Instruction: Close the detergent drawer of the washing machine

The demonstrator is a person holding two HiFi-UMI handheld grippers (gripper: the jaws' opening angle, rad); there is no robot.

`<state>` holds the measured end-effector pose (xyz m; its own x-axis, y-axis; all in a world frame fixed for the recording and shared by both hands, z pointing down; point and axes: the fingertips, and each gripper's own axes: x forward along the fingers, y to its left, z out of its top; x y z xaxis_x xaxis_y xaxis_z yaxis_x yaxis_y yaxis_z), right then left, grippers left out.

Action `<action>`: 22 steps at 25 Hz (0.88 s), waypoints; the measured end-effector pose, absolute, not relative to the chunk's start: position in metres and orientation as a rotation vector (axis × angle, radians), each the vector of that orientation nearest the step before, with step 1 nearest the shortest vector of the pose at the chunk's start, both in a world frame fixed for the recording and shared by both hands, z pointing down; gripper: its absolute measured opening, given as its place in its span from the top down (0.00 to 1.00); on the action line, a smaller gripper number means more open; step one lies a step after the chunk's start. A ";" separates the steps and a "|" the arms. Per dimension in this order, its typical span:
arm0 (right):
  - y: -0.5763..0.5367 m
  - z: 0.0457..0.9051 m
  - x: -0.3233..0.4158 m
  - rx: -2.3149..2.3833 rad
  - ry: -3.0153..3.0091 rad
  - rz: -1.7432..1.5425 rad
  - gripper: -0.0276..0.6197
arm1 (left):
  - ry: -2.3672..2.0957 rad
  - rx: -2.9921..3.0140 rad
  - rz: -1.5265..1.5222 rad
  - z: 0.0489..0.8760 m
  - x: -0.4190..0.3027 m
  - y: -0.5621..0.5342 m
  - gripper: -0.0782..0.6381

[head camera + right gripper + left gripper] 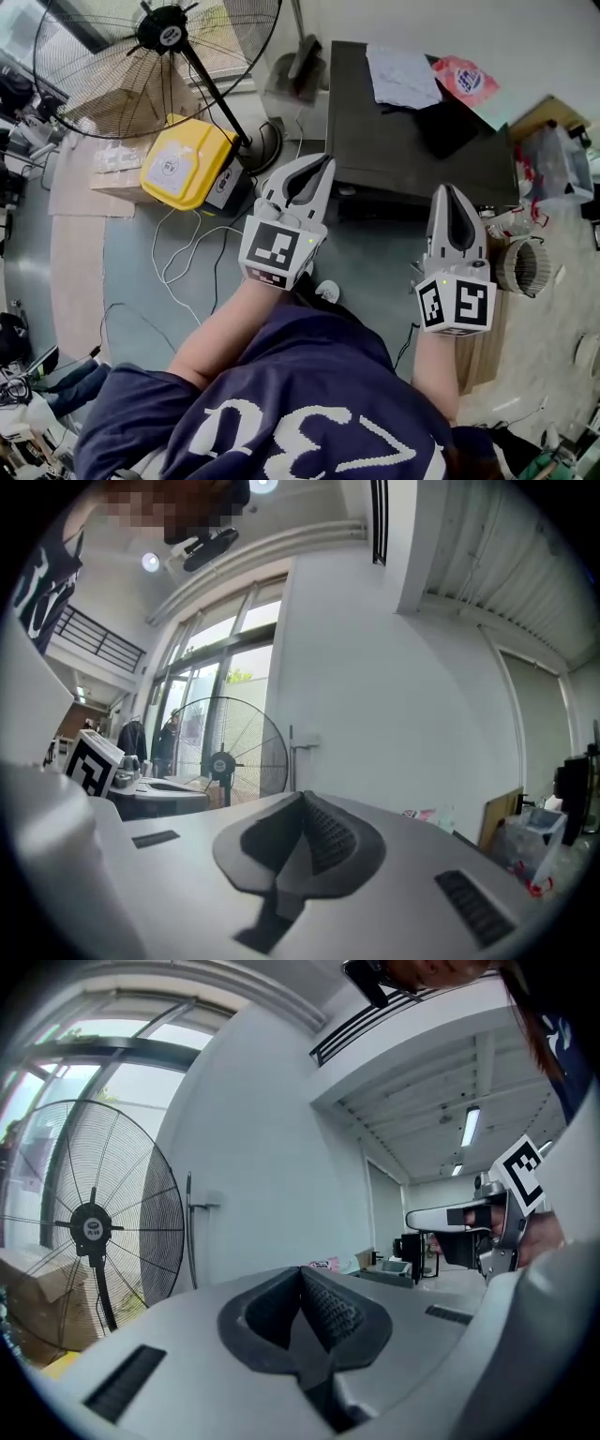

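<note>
**Left gripper** (322, 164) and **right gripper** (452, 190): both are held level, jaws closed pad to pad with nothing between them. A dark grey machine (375, 141) stands just ahead of the tips. From steeply above only its top shows, the front is foreshortened, and the detergent drawer cannot be made out. A white cloth (403, 75) and a red-and-white packet (466, 77) lie on that top. To its left, a standing fan (159, 56) and a yellow case (187, 161) stand on a grey-blue floor (122, 262) strewn with white cables (187, 253). A white wall (262, 1147) and tall windows (216, 667) lie beyond.
</note>
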<state>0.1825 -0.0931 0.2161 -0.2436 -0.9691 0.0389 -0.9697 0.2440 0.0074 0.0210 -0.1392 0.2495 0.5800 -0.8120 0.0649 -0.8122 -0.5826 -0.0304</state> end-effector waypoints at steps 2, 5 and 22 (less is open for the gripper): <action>-0.088 0.208 0.182 1.911 -2.460 -0.001 0.93 | -1.448 2.814 0.079 0.242 0.021 -0.135 0.87; -0.082 0.198 0.182 1.925 -2.507 0.025 0.93 | -1.464 2.824 0.076 0.237 0.021 -0.129 0.87; -0.068 0.186 0.182 1.948 -2.475 -0.045 0.93 | -1.495 2.822 0.083 0.231 0.010 -0.115 0.87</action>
